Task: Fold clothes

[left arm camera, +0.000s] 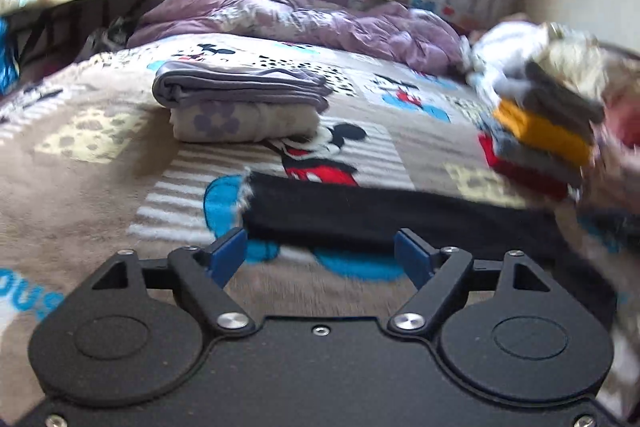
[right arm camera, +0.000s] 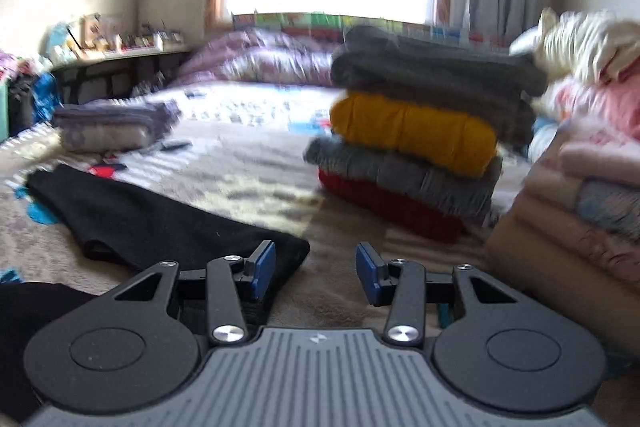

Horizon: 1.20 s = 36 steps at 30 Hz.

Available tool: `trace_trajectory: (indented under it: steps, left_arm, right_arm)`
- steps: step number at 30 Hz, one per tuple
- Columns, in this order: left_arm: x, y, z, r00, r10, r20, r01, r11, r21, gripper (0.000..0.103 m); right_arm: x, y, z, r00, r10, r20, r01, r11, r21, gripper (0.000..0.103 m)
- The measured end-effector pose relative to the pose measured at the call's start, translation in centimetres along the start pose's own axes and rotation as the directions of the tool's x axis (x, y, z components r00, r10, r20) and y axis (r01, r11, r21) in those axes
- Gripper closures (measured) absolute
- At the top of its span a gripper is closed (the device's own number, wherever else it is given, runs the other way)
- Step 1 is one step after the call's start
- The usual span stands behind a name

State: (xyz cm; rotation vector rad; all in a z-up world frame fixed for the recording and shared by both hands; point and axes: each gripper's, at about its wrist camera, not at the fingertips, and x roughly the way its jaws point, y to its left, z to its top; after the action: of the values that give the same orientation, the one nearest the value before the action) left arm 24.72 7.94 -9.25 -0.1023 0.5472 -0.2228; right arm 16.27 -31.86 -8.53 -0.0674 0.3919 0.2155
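Note:
A black garment (left arm camera: 380, 219) lies flat on the Mickey Mouse blanket (left arm camera: 100, 187), stretched from centre to right. My left gripper (left arm camera: 320, 255) is open and empty, just short of the garment's near edge. In the right wrist view the same black garment (right arm camera: 160, 223) lies to the left. My right gripper (right arm camera: 316, 275) is open and empty, its left finger over the garment's right end.
A folded grey and floral pile (left arm camera: 240, 103) sits mid-bed. A stack of folded grey, yellow and red clothes (right arm camera: 416, 155) stands at right, with pink and beige folded piles (right arm camera: 580, 195) beside it. A rumpled purple duvet (left arm camera: 300, 15) lies at the far end below the window.

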Motion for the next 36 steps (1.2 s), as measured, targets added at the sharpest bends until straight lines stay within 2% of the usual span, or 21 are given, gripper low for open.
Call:
trace_trajectory:
  steps: [3,5,8,9,10,11,12,15,18,22,26,29,32,36]
  left_arm:
    - [-2.5,-1.6,-1.0,1.000,0.003,0.029,-0.004,0.999,0.042,0.022]
    - [-4.4,-2.9,-1.9,0.998,-0.030,0.053,0.026,0.997,0.077,0.022]
    - [-7.3,-4.6,-3.7,0.996,-0.056,0.075,0.046,0.991,0.126,0.022]
    - [-8.1,-5.1,-4.3,0.995,-0.063,0.077,0.052,0.989,0.138,0.022]
    - [-8.8,-5.6,-4.9,0.995,-0.070,0.076,0.058,0.987,0.148,0.022]
    - [-9.4,-6.0,-5.5,0.995,-0.072,0.071,0.060,0.985,0.161,0.022]
    - [-9.8,-6.4,-6.1,0.996,-0.070,0.063,0.058,0.983,0.176,0.022]
    - [-11.0,-7.4,-7.8,0.997,-0.062,0.039,0.051,0.971,0.236,0.022]
    - [-11.2,-8.4,-9.4,0.999,-0.038,0.021,0.029,0.937,0.347,0.022]
    - [-11.5,-9.7,-11.6,1.000,-0.003,0.002,0.002,0.873,0.488,0.022]
    - [-11.8,-11.0,-13.8,0.999,0.035,-0.012,-0.020,0.786,0.618,0.022]
    - [-12.1,-12.0,-15.4,0.998,0.064,-0.018,-0.032,0.707,0.706,0.022]
    - [-11.5,-12.2,-16.5,0.994,0.103,-0.021,-0.050,0.640,0.767,0.022]
    - [-10.5,-12.2,-17.8,0.988,0.156,-0.018,-0.071,0.547,0.834,0.023]
  right_arm:
    - [-1.9,0.6,-0.7,0.998,0.057,0.033,-0.056,0.998,-0.033,0.067]
    - [-2.5,1.4,-1.0,0.995,0.095,0.023,-0.094,0.994,-0.064,0.073]
    - [-3.0,2.5,-1.6,0.987,0.162,0.008,-0.160,0.982,-0.097,0.074]
    - [-2.7,2.8,-1.9,0.984,0.177,-0.025,-0.178,0.979,-0.097,0.074]
    - [-1.9,3.1,-2.4,0.976,0.196,-0.095,-0.204,0.975,-0.092,0.075]
    - [-1.1,3.6,-3.3,0.966,0.192,-0.175,-0.212,0.972,-0.101,0.076]
    - [-0.6,3.9,-4.1,0.963,0.176,-0.206,-0.205,0.970,-0.133,0.075]
    - [-1.7,3.7,-3.7,0.967,0.181,-0.180,-0.203,0.973,-0.110,0.074]
    - [-3.8,3.1,-3.9,0.968,0.205,-0.143,-0.219,0.971,-0.090,0.074]
    - [-6.2,3.2,-4.2,0.980,0.172,-0.096,-0.184,0.973,-0.137,0.072]
    - [-7.6,4.5,-5.0,0.988,0.128,-0.091,-0.147,0.955,-0.257,0.072]
    - [-7.9,6.3,-5.9,0.989,0.080,-0.122,-0.123,0.911,-0.394,0.071]
    - [-7.9,8.1,-7.0,0.992,0.017,-0.125,-0.082,0.845,-0.528,0.064]
    - [-7.8,8.8,-7.7,0.995,-0.035,-0.099,-0.032,0.798,-0.602,0.059]
